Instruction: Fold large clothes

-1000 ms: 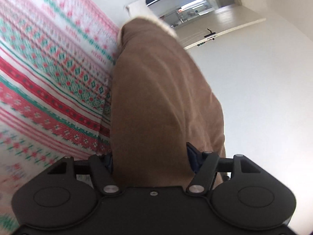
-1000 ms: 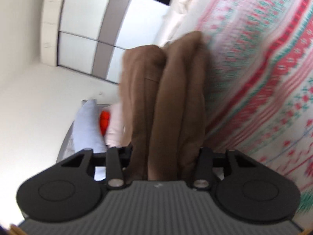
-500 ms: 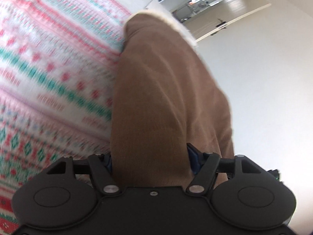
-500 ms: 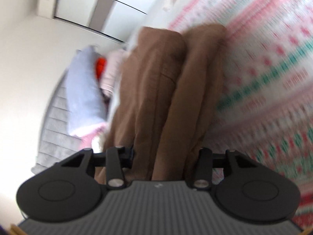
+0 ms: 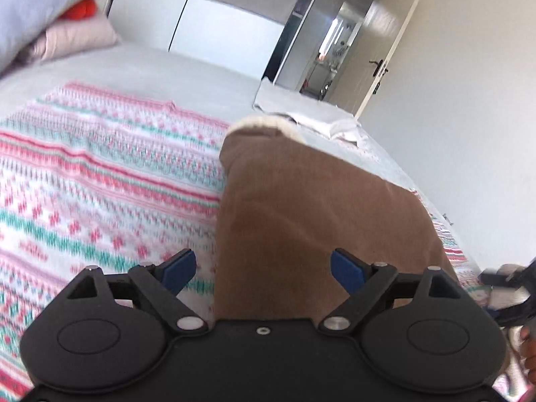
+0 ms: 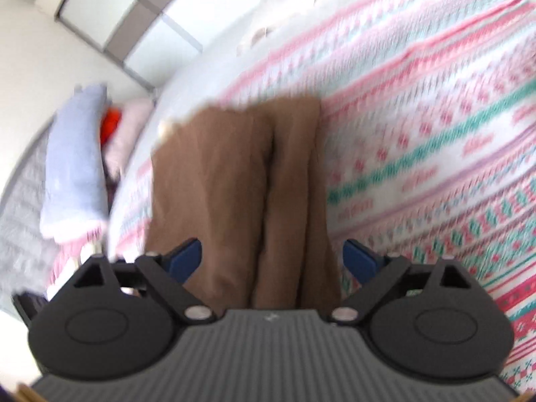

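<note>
A brown garment point(image 5: 301, 221) with a cream fleece edge lies in a long fold on the pink, green and white patterned blanket point(image 5: 100, 184). My left gripper point(image 5: 263, 268) straddles its near end, and the jaws are opening. Its blue pads point(image 5: 179, 268) stand off the cloth. In the right wrist view the same brown garment point(image 6: 241, 174) runs away from my right gripper point(image 6: 273, 258). Those jaws are also opening, with the folds between them and the pads point(image 6: 360, 261) not pressing. The near edge of the cloth is hidden under both gripper bodies.
Pillows point(image 5: 40, 10) are piled at the head of the bed, a lilac one point(image 6: 73, 154) on top. A crumpled white cloth point(image 5: 311, 117) lies at the far bed corner. Beyond it are wardrobe doors point(image 5: 214, 30) and an open door point(image 5: 378, 57). A hand point(image 5: 529, 361) shows at the right edge.
Both grippers' jaws have spread off the brown garment they were clamping. Both views rolled and pulled back, so more of the bed and room now shows.
</note>
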Demonstrator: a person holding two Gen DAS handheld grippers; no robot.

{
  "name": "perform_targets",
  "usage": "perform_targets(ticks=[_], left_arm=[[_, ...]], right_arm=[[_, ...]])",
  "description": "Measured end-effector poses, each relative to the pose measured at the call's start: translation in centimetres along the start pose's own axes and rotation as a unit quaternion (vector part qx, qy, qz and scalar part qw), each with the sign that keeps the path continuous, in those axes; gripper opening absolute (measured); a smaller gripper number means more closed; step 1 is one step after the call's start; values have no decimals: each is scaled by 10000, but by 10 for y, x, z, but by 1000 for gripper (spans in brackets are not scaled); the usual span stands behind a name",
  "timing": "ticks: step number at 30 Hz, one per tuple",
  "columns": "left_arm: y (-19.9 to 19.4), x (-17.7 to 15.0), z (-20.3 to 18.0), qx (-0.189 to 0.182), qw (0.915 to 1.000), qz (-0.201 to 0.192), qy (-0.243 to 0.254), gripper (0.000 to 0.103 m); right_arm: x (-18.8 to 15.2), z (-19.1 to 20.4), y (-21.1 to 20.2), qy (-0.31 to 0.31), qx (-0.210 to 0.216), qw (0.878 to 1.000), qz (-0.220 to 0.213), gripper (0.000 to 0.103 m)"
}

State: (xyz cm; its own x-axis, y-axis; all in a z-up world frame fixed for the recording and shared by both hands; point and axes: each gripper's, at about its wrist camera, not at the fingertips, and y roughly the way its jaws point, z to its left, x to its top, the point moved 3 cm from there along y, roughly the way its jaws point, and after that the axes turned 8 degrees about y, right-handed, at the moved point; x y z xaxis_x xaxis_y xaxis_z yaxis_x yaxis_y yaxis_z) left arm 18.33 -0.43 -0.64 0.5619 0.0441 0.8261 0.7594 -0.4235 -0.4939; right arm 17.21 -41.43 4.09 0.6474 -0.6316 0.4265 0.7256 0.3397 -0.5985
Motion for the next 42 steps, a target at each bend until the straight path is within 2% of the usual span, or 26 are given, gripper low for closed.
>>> perform_targets(ticks=[3,5,7,9,11,12,15,17,19,22,24,25,26,27,29,34,35,36,38,40,42], left_arm=[[7,2,-7,19,9997,-205,140,87],[5,0,-11,-21,9990,-353,271,87],[6,0,-10,-20,9980,-527,357,87],[13,-1,-8,-50,9972,-643,370,87],[15,-4,-7,-86,9965,-730,395,86],[15,-5,-7,-111,9962,-759,415,86],[14,-4,-10,-245,9946,-888,474,85],[13,-4,-14,-432,9935,-948,463,85],[13,-5,-20,-623,9928,-883,515,85],[20,-15,-36,-766,9914,-635,846,85],[25,-21,-42,-704,9910,-534,1009,86],[26,-22,-42,-633,9910,-522,1062,86],[26,-22,-40,-630,9916,-511,1011,86],[25,-21,-36,-642,9927,-487,897,85],[23,-20,-30,-653,9940,-481,735,85],[10,-22,-38,-652,9908,-628,1010,85],[7,-22,-40,-677,9903,-661,1017,85],[5,-22,-40,-697,9899,-705,1016,85],[-2,-21,-43,-717,9889,-817,1012,85],[-7,-20,-45,-790,9878,-915,980,85],[-12,-19,-48,-973,9850,-997,1023,85]], right_arm=[[9,16,10,18,276,9996,-101,91],[14,25,33,36,420,9991,-66,90],[21,23,57,153,319,9994,-45,84],[32,22,76,337,225,9992,-66,61],[33,26,87,595,406,9974,-13,47],[35,30,88,576,526,9969,-49,25],[40,48,75,204,1172,9923,-329,16],[48,46,62,128,1358,9890,-573,15],[60,18,65,484,1301,9883,-637,15],[60,-43,90,1275,668,9890,-347,17],[49,-60,96,1348,576,9890,-187,27],[46,-61,90,1334,654,9886,-239,30],[43,-58,80,1304,708,9884,-327,39],[43,-54,70,1197,700,9895,-397,43],[39,-41,46,875,623,9932,-450,43],[7,-10,4,166,766,9969,-87,43],[1,-8,3,78,743,9972,0,49],[-8,-7,2,22,696,9975,80,59],[-22,-9,5,-34,498,9984,274,63],[-37,-11,10,-111,313,9981,512,32],[-46,-5,2,-337,372,9979,408,18]])
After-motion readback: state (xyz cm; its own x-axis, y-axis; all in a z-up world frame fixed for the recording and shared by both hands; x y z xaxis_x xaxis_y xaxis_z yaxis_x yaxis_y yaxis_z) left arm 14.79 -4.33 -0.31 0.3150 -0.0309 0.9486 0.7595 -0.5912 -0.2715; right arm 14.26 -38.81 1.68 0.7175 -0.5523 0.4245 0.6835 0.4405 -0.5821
